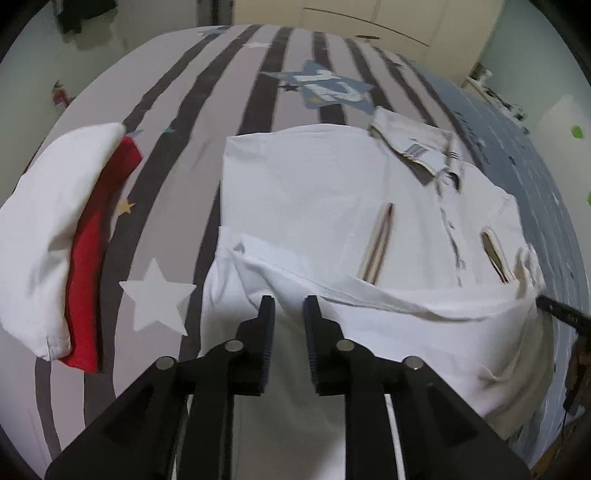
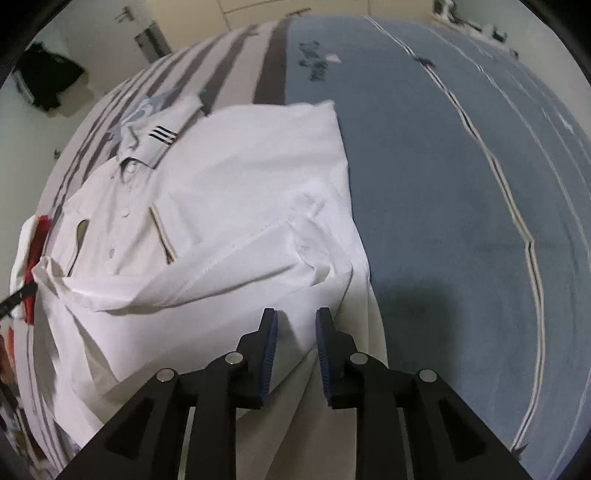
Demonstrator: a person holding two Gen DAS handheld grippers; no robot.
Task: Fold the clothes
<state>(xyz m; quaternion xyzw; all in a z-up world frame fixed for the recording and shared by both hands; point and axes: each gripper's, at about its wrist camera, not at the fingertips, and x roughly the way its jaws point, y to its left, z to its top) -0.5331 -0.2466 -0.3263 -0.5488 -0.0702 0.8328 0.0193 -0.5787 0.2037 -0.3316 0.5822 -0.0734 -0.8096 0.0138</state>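
A white polo shirt (image 1: 314,177) lies front up on the bed, with its collar (image 1: 417,147) at the far end; the collar (image 2: 155,136) also shows in the right wrist view. The shirt's near part (image 1: 406,317) is raised and sags between the two grippers. My left gripper (image 1: 290,302) is nearly shut, with white cloth bunched between its fingers near the shirt's left side. My right gripper (image 2: 295,314) is shut on the cloth (image 2: 229,266) near the right side in the same way, and creases run toward it. Each view shows the other gripper's tip at the raised edge.
A folded white garment (image 1: 55,221) lies on a folded red one (image 1: 99,236) to the left of the shirt. The bed cover is grey-striped with stars (image 1: 159,295) and blue (image 2: 443,184) on the right. Cupboards (image 1: 388,18) stand beyond the bed.
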